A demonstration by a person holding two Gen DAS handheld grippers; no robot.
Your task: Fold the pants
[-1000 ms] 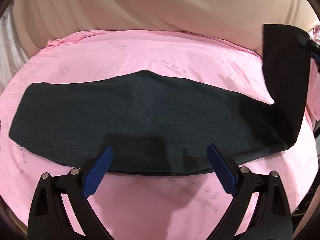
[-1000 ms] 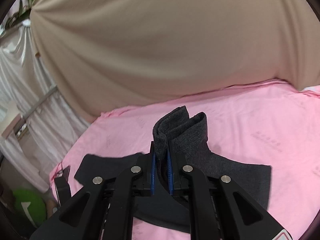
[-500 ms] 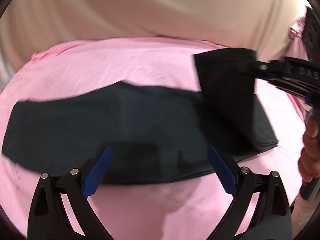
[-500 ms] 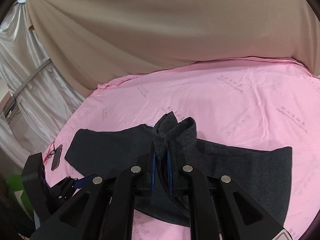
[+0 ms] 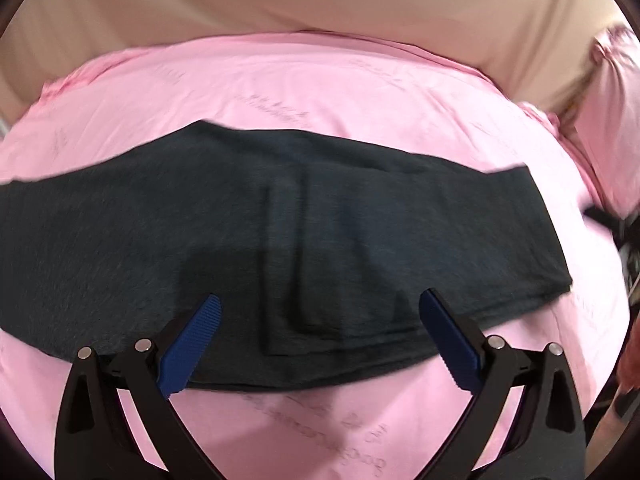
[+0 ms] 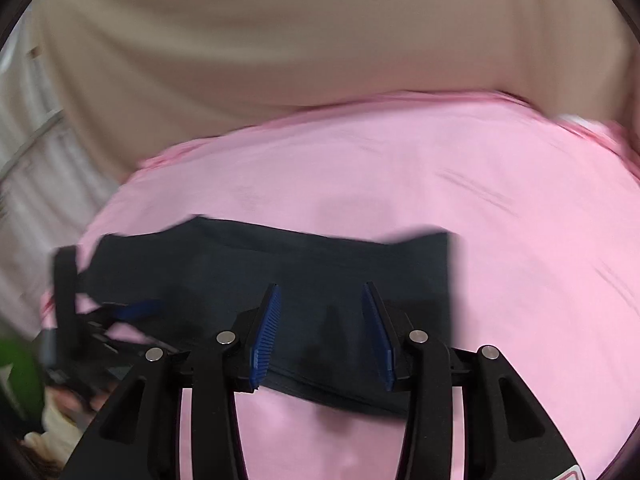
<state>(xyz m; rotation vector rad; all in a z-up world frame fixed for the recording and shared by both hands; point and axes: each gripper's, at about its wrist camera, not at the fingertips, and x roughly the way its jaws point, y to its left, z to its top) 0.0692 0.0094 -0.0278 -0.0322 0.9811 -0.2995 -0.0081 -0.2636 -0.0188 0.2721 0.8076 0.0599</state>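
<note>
Both tongs, left and right, gaping wide, gripping nothing. Pants partly folded on sheet; best pinch both layers at one end, carry across squarely.

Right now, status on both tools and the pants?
Left tool open, empty. Right tool open, empty. Dark pants flat on pink sheet, one end folded over. Nothing in the way.

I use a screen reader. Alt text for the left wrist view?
Dark pants lie flat on a pink sheet, one end folded over the middle. The open left gripper hovers at their near edge, holding nothing.
</note>
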